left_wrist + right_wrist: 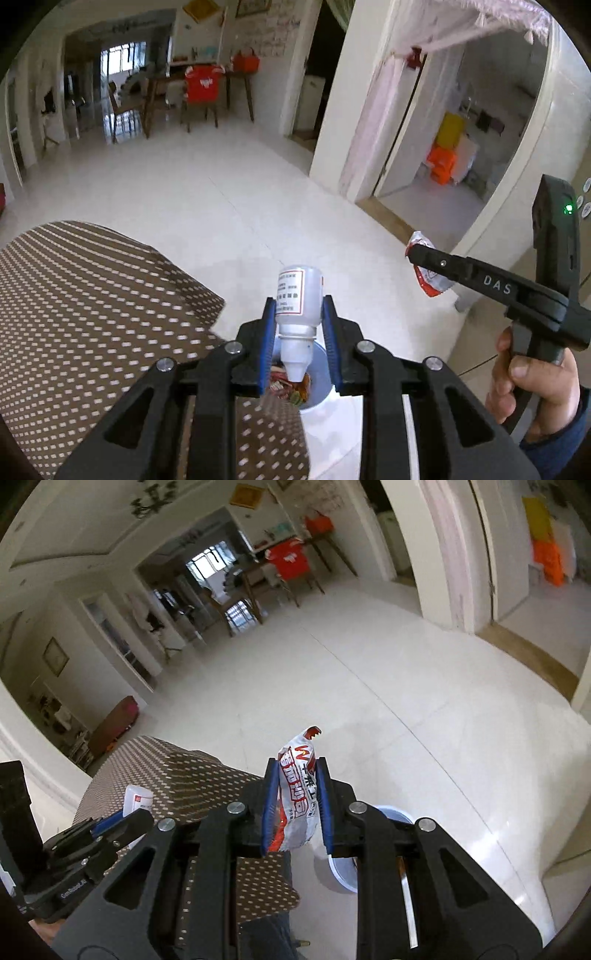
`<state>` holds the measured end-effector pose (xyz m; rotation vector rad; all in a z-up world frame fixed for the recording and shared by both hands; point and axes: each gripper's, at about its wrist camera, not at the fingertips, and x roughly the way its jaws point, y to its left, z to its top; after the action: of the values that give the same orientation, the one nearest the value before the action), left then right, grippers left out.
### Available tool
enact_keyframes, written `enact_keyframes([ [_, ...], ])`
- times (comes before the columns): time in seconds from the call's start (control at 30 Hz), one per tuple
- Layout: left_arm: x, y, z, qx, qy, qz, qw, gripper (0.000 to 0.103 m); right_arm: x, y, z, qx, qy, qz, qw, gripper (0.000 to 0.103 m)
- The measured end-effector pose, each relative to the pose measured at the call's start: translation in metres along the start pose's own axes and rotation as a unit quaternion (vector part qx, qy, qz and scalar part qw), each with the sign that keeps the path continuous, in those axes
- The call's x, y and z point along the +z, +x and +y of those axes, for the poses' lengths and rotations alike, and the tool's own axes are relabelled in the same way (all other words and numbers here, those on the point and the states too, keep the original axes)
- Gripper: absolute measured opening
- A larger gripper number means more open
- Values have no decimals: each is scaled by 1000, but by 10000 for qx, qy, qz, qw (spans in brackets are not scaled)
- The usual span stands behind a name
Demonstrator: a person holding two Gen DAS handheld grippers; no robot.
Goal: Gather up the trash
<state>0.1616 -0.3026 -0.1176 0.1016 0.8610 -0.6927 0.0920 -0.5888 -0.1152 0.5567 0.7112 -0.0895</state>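
Note:
My left gripper [299,302] is shut on a small white plastic bottle [297,295] with a red-bordered label, its cap end toward the camera. Just below it, a blue-rimmed trash bin [320,363] with a white liner holds colourful wrappers. My right gripper [296,764] is shut on a crumpled red and white snack wrapper [295,801]. In the left wrist view the right gripper [421,258] hangs to the right with that wrapper [430,282], a hand [535,376] on its handle. In the right wrist view the left gripper [125,819] and bottle [137,799] sit lower left, and the bin [392,811] lies partly behind my fingers.
A table with a brown dotted cloth [92,314] stands at the left, its corner next to the bin. White tiled floor [221,192] stretches ahead to a dining table and chairs [199,92]. A doorway [443,147] and door frame are on the right.

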Motion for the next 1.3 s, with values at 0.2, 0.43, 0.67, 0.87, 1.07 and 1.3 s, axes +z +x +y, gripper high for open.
enact_keyframes([
  [0.2,2,55,-22,-55,148,624,9979,24,-5,22,-26,-84,247,322,9991,20],
  [0.43,1,98,-21,-59,171,1201,9926,24,-18,42,-40,-68,418,578,9974,21],
  [0.67,3,115,-21,41,-37,1270,9919,85,-10,56,-55,-35,819,704,9941,60],
  [0.87,10,107,-8,183,-298,1168,9925,88,-8,58,-62,-83,1024,666,9925,91],
  [1.07,11,80,1,270,-338,937,9947,89,-7,50,-59,-567,953,567,9922,97],
  [1.3,14,34,6,183,-394,587,9973,90,1,23,-33,-596,735,359,9949,97],
])
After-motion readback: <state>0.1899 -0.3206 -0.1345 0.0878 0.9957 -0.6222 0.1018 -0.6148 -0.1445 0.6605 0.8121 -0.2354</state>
